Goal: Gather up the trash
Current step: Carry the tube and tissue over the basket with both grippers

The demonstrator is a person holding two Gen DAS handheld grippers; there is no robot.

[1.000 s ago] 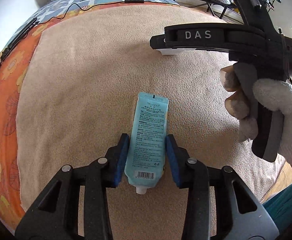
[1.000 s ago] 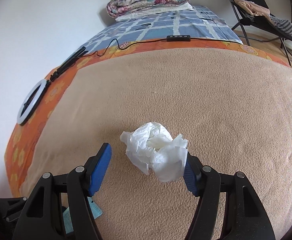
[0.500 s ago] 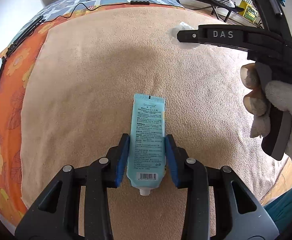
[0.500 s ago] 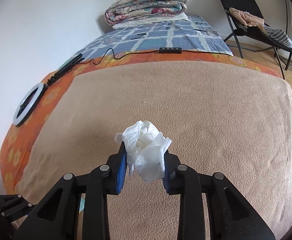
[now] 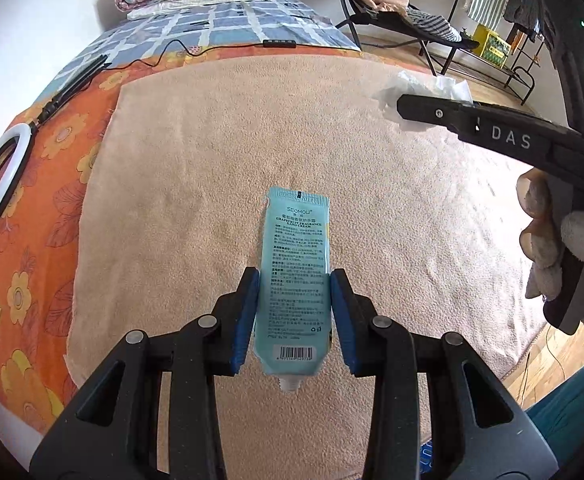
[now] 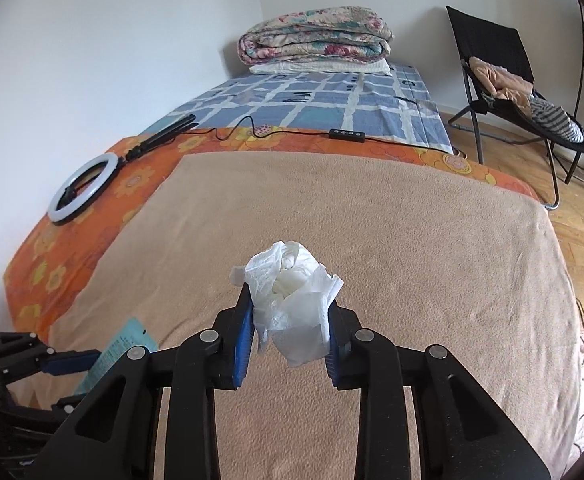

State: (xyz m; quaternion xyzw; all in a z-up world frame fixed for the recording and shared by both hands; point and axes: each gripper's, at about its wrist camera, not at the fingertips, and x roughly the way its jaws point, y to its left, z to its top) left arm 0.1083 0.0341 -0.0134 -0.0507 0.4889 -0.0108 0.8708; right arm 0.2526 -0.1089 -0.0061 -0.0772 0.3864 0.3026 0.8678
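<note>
My left gripper [image 5: 294, 280] is shut on a light blue hand cream tube [image 5: 293, 280], cap end toward me, held above the beige blanket [image 5: 212, 160]. My right gripper [image 6: 290, 300] is shut on a crumpled white tissue [image 6: 292, 300] and holds it above the blanket [image 6: 411, 240]. In the left wrist view the right gripper [image 5: 403, 102] shows at the upper right with the tissue [image 5: 427, 84] at its tip. In the right wrist view the tube [image 6: 120, 352] and the left gripper [image 6: 64, 364] show at the lower left.
The blanket lies over an orange flowered sheet [image 5: 32, 208]. A ring light [image 6: 82, 186] with its cable and remote [image 6: 345, 133] lies near the wall. Folded quilts [image 6: 315, 36] sit at the far end. A black chair [image 6: 503, 80] stands on the wooden floor at right.
My right gripper closed on the tissue and lifted it off the blanket. My left gripper tightened on the tube and raised it too. Both views now sit higher above the bed.
</note>
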